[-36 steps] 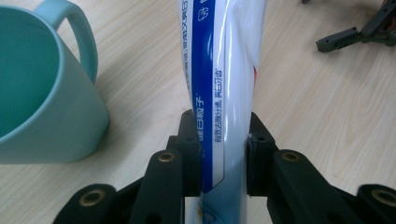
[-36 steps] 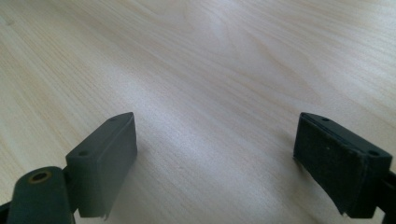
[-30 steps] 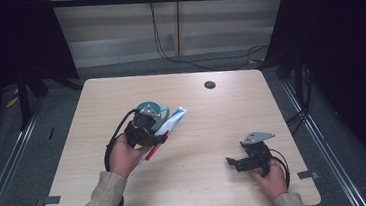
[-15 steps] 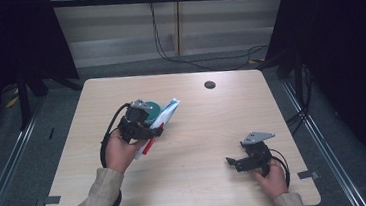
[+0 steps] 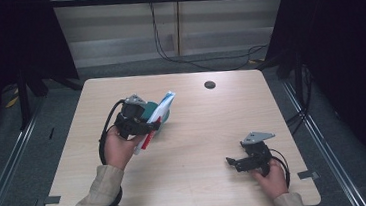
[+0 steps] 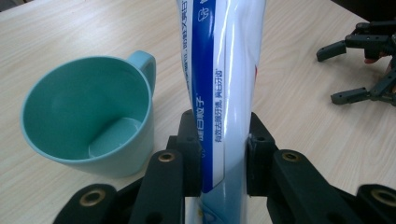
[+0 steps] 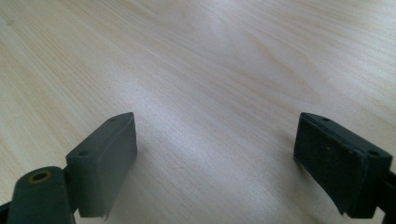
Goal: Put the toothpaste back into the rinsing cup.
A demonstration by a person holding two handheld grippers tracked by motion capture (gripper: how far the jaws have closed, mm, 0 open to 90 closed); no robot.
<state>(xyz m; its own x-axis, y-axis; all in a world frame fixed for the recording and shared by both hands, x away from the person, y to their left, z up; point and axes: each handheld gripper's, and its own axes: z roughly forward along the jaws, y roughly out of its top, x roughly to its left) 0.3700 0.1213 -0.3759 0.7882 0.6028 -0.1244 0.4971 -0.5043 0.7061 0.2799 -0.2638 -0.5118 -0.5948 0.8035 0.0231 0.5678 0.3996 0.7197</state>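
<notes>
Teal cup [image 6: 88, 123] stands on the table [image 5: 203, 181] at about ten o'clock from its middle, and the left gripper [image 6: 223, 154] has its jaws clamped on a white-and-blue toothpaste tube [image 6: 224, 74], held just beside the cup's rim. I'd judge the pick-up done and the drop into the cup left. At four o'clock the right gripper [image 5: 241, 162] rests with jaws wide and nothing between them, near the front edge, with open board between the two
</notes>
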